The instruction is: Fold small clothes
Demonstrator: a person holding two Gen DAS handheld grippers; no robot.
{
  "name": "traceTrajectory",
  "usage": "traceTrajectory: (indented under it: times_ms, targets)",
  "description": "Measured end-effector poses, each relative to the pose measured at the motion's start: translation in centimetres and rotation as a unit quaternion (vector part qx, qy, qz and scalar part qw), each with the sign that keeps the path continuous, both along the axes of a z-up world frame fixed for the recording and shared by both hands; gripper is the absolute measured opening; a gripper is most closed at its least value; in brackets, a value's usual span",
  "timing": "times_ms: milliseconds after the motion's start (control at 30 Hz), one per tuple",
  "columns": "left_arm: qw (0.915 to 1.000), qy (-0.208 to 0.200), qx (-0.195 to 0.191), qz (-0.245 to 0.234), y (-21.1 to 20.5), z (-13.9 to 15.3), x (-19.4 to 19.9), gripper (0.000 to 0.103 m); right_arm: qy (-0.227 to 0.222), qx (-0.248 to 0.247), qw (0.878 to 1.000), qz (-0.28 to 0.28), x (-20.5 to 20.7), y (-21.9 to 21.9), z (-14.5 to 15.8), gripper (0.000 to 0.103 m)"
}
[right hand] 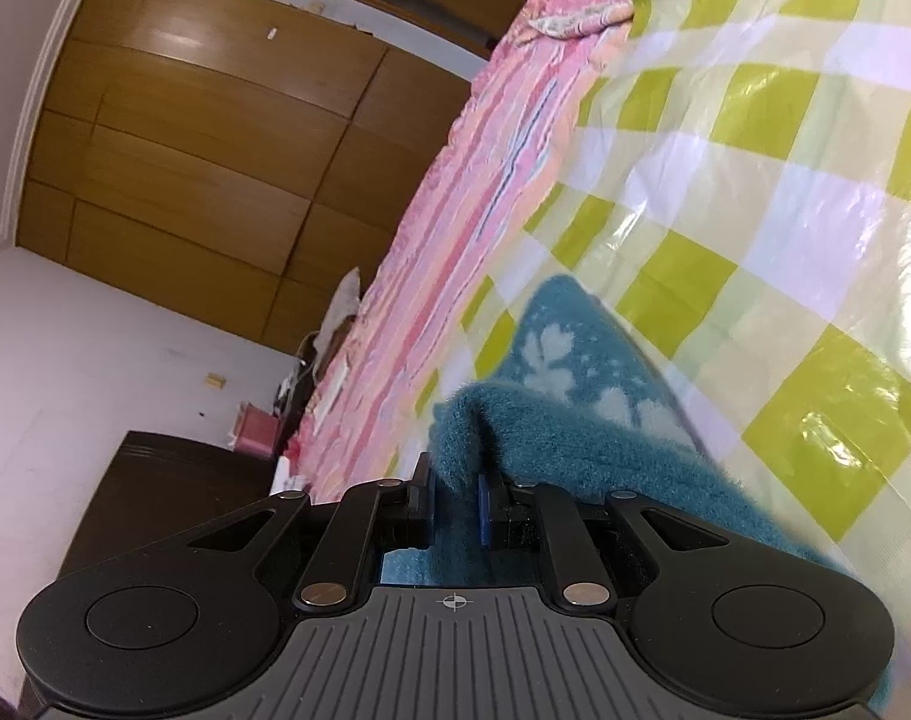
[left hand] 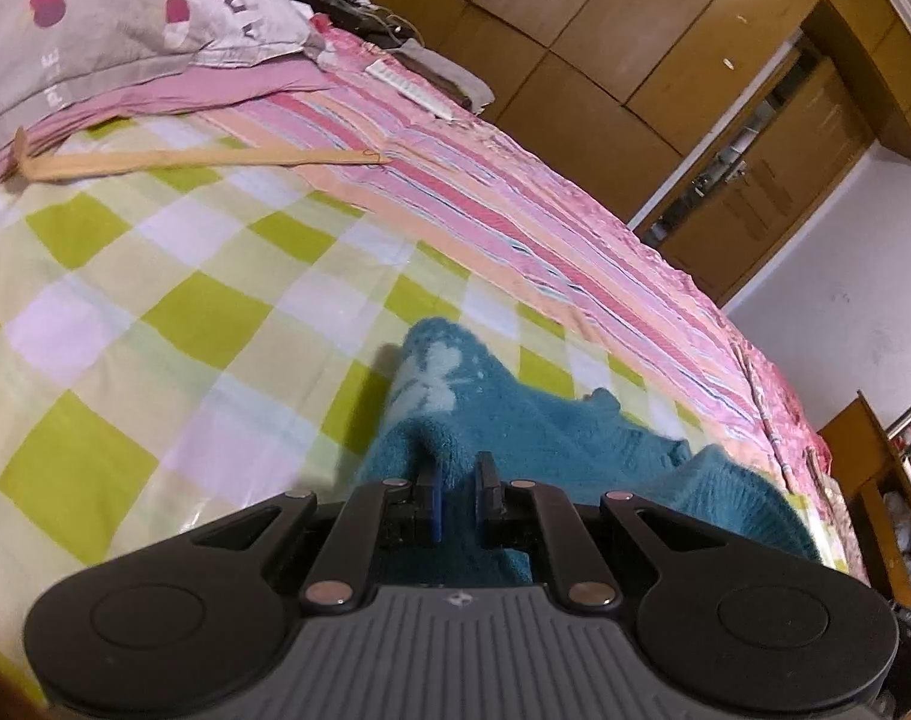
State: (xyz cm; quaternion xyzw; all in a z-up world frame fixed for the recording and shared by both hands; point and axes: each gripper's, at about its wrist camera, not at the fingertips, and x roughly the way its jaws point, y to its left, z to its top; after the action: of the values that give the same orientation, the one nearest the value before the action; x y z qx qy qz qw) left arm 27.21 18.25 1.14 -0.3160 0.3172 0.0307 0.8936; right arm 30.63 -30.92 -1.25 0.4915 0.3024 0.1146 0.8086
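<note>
**Bedroom fold, teal garment pinched at both ends**

Wooden wardrobes [left hand: 605, 30] backed the bed, where a green-checked plastic sheet [left hand: 155, 300] covered pink striped bedding [left hand: 485, 198]. We saw the left hand-held gripper [left hand: 460, 480] clamped on the fuzzy teal garment [left hand: 455, 396]; the right hand-held gripper [right hand: 458, 495] gripped another fold of it above the sheet.

The grey pillowcase [left hand: 95, 18] at ten o'clock carries pale capital letters, only partly legible: "A PP" and, lower down, "LE".
</note>
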Motion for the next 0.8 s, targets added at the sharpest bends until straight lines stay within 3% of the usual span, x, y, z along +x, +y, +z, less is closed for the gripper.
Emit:
traceTrajectory:
  times_ms: [233, 300, 400, 567, 733, 800]
  targets:
    - [0.9995, -0.009, -0.022, 0.023, 0.0, 0.4, 0.1, 0.018, 0.007, 0.014, 1.000, -0.008, 0.1, -0.3, 0.1, 0.022]
    - [0.9991, -0.016, -0.026, 0.029, 0.0, 0.8, 0.0, 0.021, -0.004, 0.018, 1.000, -0.010, 0.0, -0.4, 0.5, 0.037]
    - [0.9981, -0.030, -0.031, 0.045, 0.1, 1.2, -0.3, 0.021, -0.031, 0.008, 0.999, -0.018, -0.1, -0.6, 1.5, 0.042]
    - [0.9974, -0.028, -0.023, 0.061, 0.1, 1.1, -0.4, 0.022, -0.045, -0.033, 0.998, -0.011, 0.3, -0.4, 3.0, 0.042]
    - [0.9945, -0.017, -0.070, 0.077, 1.3, 0.4, 0.1, 0.023, -0.045, -0.112, 0.993, -0.005, 0.1, 0.2, 3.3, 0.042]
    - [0.9944, -0.015, -0.071, 0.077, 1.3, 0.5, 0.2, 0.024, -0.043, -0.149, 0.988, -0.003, 0.2, 0.5, 3.3, 0.042]
